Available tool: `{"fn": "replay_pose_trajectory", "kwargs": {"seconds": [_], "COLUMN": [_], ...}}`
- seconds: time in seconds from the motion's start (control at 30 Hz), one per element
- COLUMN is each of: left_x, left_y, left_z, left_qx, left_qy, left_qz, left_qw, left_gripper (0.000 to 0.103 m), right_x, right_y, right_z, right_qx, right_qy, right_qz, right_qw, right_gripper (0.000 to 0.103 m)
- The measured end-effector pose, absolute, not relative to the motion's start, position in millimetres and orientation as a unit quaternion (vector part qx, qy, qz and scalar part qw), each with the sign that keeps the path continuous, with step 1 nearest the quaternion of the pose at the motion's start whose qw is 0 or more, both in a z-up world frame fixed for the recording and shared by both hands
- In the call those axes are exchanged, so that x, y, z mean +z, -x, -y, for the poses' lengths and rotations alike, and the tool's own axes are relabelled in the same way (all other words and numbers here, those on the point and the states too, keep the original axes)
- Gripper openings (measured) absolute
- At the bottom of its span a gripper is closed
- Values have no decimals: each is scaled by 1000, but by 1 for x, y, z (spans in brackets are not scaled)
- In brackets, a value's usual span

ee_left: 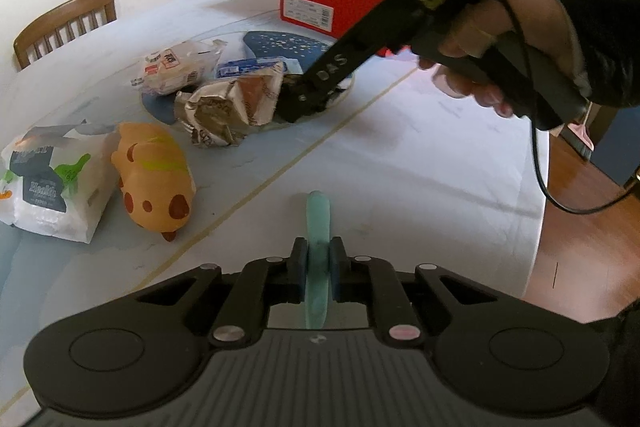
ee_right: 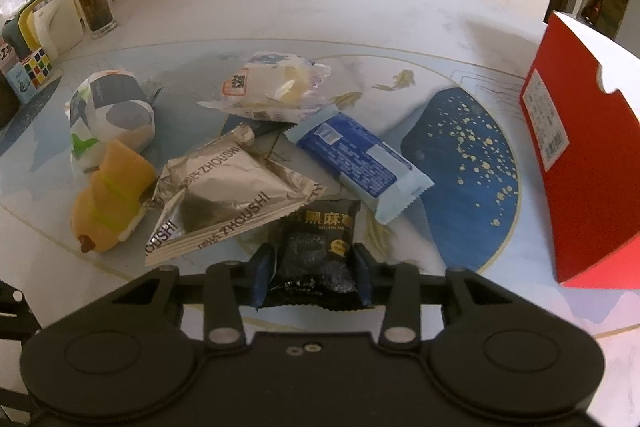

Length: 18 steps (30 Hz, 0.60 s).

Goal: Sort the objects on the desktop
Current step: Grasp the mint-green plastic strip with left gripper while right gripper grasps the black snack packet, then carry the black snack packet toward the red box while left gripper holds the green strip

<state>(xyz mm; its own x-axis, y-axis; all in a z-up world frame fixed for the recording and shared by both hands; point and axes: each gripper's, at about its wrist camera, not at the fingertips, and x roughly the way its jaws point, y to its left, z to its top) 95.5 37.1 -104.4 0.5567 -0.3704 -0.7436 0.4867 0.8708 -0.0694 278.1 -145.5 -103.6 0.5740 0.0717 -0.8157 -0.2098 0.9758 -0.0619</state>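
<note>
Left claw (ee_left: pixel 318 263) is clamped on a thin, smooth teal strip (ee_left: pixel 318 223), lower end hidden. Right claw (ee_right: pixel 312 267) grips a crinkled black foil packet (ee_right: pixel 316 247), its bottom edge cut off.

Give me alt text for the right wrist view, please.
The right gripper has its fingers closed on a black crinkly snack packet at the near edge of a pile of wrapped snacks. A silver foil pouch and blue wrapped bar lie behind; a red cardboard box stands right.
</note>
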Motion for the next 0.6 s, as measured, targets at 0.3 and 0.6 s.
{"fn": "replay_pose_trajectory", "kwargs": {"seconds": [0.3, 0.6], "left_x": [-96, -84], "left_y": [-99, -101], "left_z": [-39, -38], "left_qx": [-232, -227], "left_qy": [-57, -46], "left_qz": [-397, -389], "left_qw": [886, 892], "left_gripper": [10, 10], "right_x": [-99, -91], "right_y": [-260, -238], "right_z": [156, 170], "right_qx": [69, 57], "right_qy": [75, 59], "right_qz": [-463, -472], "right_qw": [881, 878], "right_gripper": [36, 36]}}
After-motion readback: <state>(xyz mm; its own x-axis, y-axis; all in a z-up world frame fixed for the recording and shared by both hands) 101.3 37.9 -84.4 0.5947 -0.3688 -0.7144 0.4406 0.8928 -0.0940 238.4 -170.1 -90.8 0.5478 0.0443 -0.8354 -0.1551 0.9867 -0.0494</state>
